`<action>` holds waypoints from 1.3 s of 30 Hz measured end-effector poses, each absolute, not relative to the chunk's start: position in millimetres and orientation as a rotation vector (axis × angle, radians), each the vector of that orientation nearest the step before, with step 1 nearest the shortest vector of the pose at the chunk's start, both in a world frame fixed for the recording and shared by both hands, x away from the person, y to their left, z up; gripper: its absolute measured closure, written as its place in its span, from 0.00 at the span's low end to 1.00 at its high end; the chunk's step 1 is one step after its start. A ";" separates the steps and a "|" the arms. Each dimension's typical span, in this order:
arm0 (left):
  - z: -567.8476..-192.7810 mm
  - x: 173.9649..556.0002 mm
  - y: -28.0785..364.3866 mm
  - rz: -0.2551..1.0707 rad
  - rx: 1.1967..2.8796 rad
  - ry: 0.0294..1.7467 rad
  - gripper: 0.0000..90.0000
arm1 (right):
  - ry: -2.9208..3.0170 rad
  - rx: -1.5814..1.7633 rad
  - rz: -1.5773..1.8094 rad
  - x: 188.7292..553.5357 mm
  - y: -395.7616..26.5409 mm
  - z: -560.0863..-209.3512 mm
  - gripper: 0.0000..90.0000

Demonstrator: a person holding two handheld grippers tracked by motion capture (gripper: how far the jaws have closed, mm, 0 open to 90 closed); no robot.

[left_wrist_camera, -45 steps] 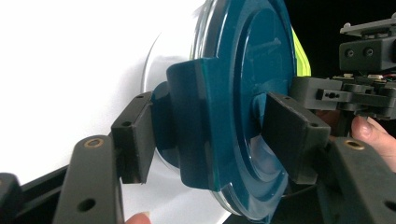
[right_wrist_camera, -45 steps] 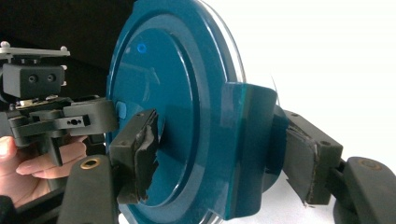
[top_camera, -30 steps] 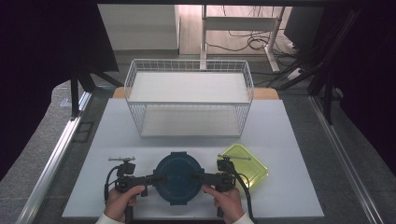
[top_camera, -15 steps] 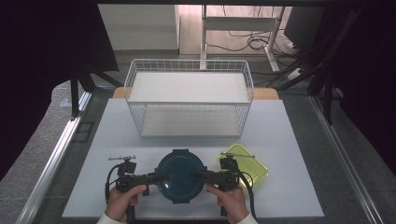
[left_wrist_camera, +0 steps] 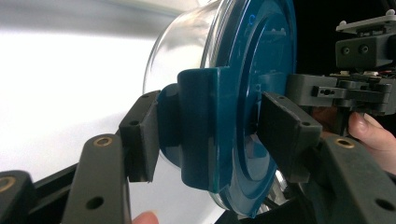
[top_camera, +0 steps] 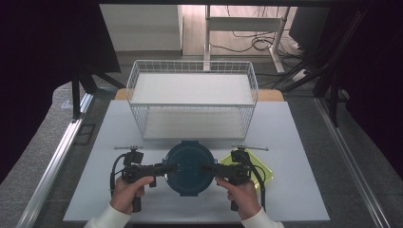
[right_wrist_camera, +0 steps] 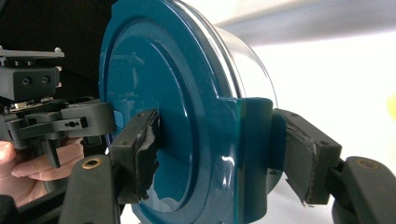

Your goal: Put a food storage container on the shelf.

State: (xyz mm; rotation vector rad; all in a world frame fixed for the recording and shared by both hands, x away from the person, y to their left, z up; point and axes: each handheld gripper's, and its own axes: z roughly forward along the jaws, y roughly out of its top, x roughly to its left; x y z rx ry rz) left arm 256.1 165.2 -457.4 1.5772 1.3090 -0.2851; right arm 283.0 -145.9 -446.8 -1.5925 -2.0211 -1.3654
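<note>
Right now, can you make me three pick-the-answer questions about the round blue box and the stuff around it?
1. Where is the wire basket?
A. beyond the container, farther from the person
B. under the container
C. in the person's left hand

2. What colour is the lid of the round container?
A. red
B. dark teal blue
C. white

3. How is the container held?
A. one gripper at each side, jaws over a lid clip
B. by bare fingers
C. it lies untouched

Answers:
1 A, the high view shows the basket at the table's far side.
2 B, every view shows a teal lid on a clear bowl.
3 A, the left gripper and the right gripper each clamp a side clip.
</note>
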 end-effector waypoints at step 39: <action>-397.9 298.4 158.8 -0.257 1.556 1.275 0.46 | -2.069 -1.575 -1.430 322.1 -153.5 -383.4 0.38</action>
